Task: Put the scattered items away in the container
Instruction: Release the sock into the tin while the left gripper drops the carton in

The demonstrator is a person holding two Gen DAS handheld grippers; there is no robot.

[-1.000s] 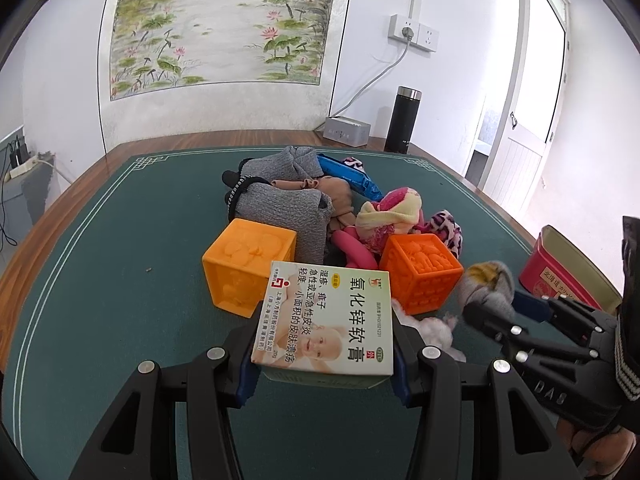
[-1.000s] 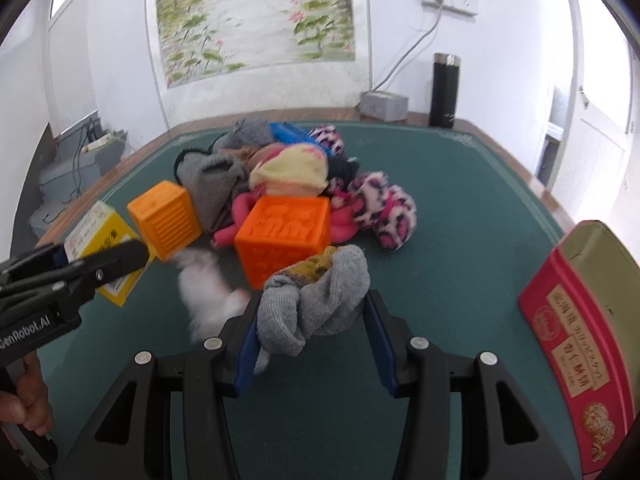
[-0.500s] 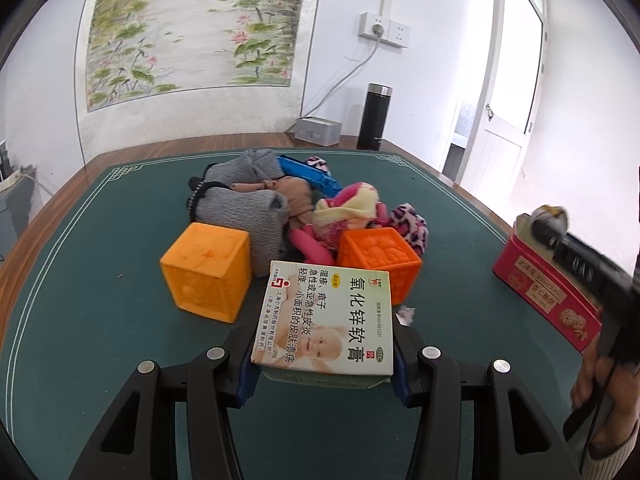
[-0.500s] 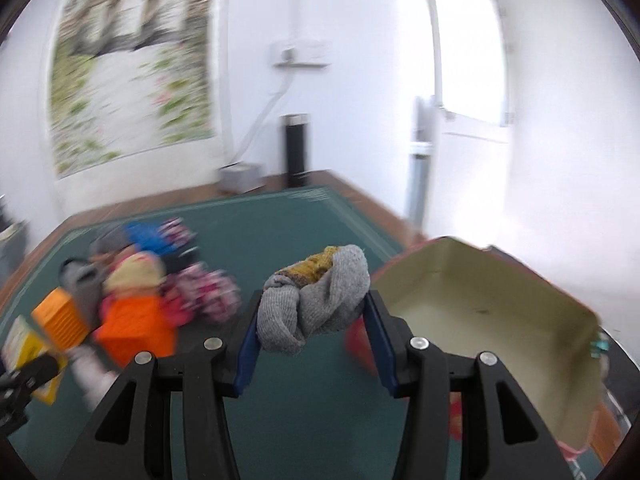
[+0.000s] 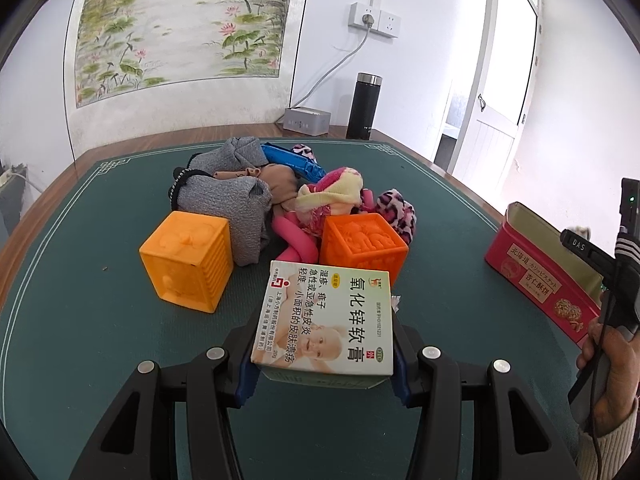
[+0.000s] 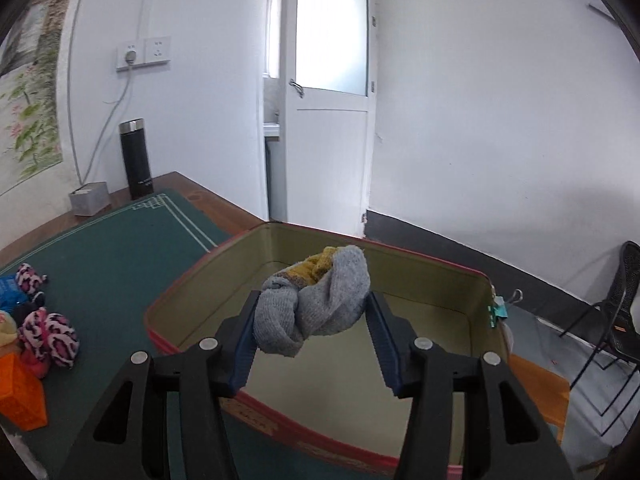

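Observation:
My left gripper [image 5: 325, 322] is shut on a white and yellow ointment box [image 5: 332, 312], held above the green mat in front of the pile. The pile has two orange cubes [image 5: 188, 260] [image 5: 362, 240], a grey cloth [image 5: 228, 204] and pink and leopard-print rolled socks [image 5: 394, 210]. My right gripper [image 6: 313, 303] hangs over the open red tin [image 6: 188, 280]. Its jaws are opening, with a rolled grey and yellow sock [image 6: 324, 300] still touching both pads above the tin's bare gold floor. In the left wrist view the tin [image 5: 536, 276] stands at the right, behind a hand [image 5: 612, 360].
A black flask [image 5: 366, 106] and a small grey box [image 5: 307, 121] stand at the table's far edge. A teal binder clip [image 6: 498, 312] sits on the tin's right rim. Past the table are a door and a black chair [image 6: 616, 320].
My right gripper swung from the pile to above the tin, carrying the sock, and its jaws have widened. The left gripper keeps its hold on the box and has shifted only slightly.

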